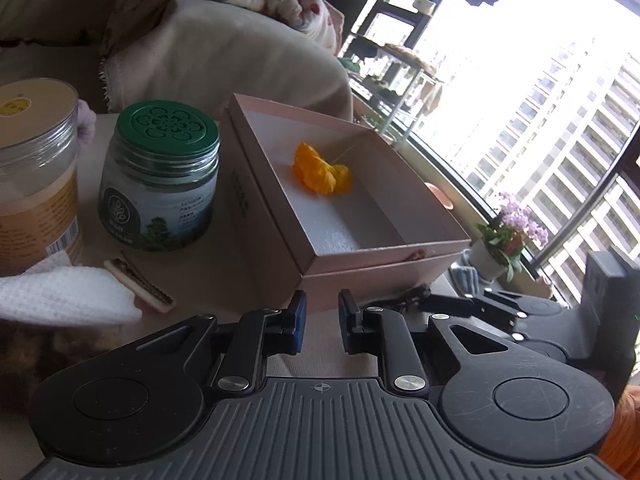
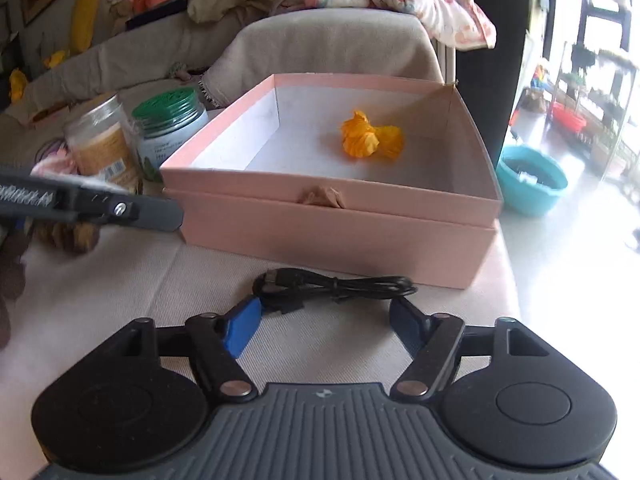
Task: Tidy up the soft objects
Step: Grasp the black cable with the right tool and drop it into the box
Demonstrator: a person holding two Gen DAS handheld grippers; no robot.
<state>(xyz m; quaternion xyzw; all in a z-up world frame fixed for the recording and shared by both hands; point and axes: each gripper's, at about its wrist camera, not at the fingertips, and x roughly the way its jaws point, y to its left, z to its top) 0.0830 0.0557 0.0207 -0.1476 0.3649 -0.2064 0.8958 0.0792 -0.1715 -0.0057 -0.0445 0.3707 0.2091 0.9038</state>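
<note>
- Right tool [image 2: 324, 320]: jaws spread wide, nothing between them, poised just above the black cable [image 2: 334, 285].
- Left tool [image 1: 322, 322]: jaws nearly together, a narrow gap, nothing gripped.
- Surface [image 2: 160, 280]: cloth-covered, carrying all items.
- Pink box [image 2: 332, 232]: open, near the far edge.
- Green-lidded jar [image 1: 160, 176]: beside the box.
- White cloth [image 1: 64, 294]: near the clear jar [image 1: 36, 172].
- Orange soft object [image 2: 370, 140]: inside the box.
</note>
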